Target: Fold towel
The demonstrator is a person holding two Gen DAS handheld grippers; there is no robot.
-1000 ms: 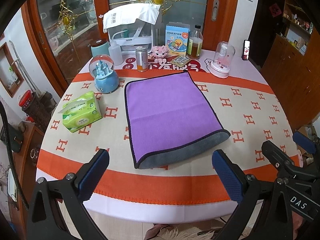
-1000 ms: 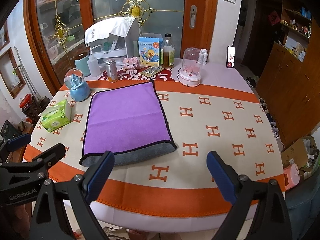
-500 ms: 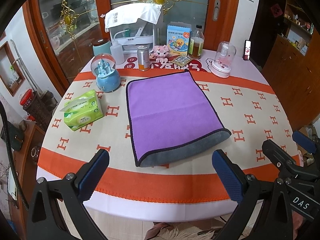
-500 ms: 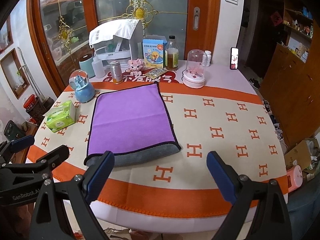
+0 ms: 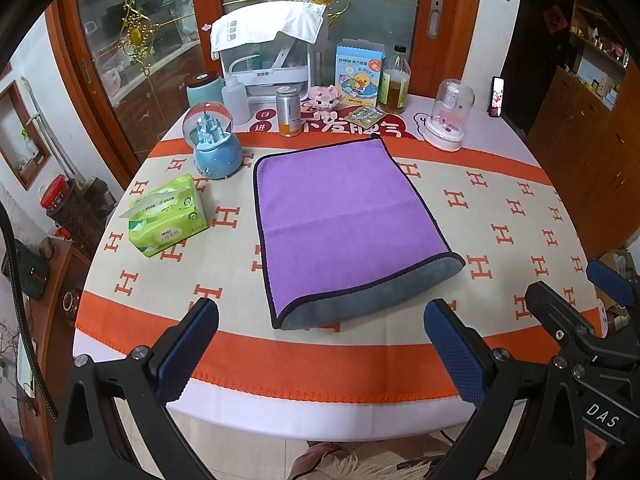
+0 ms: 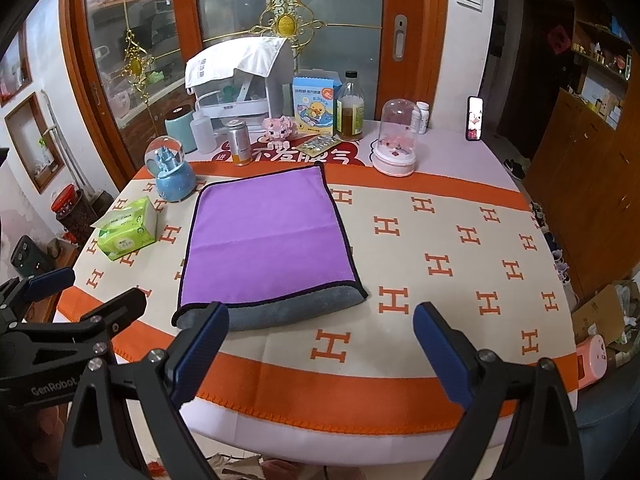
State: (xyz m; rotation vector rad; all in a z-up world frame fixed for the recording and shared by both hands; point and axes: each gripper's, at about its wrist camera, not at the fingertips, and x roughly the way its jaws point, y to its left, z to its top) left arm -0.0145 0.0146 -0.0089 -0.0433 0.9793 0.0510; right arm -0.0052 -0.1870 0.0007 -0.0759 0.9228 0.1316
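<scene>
A purple towel (image 5: 344, 216) with a grey underside and dark trim lies folded flat on the table, its rolled grey fold edge nearest me. It also shows in the right wrist view (image 6: 268, 240). My left gripper (image 5: 320, 348) is open and empty, held back above the table's near edge, short of the towel. My right gripper (image 6: 320, 352) is open and empty, also near the front edge, to the right of the towel's fold. The right gripper shows at the lower right of the left wrist view (image 5: 592, 320); the left gripper shows at the lower left of the right wrist view (image 6: 72, 312).
A green tissue pack (image 5: 168, 216) and a blue snow globe (image 5: 214, 144) stand left of the towel. Bottles, a can (image 5: 289, 110), a box and a pink glass dome (image 5: 448, 116) line the back. The round table (image 5: 520, 216) has an orange-patterned cloth.
Both grippers have drawn back and risen slightly, so the table looks a little farther off. The towel has not moved.
</scene>
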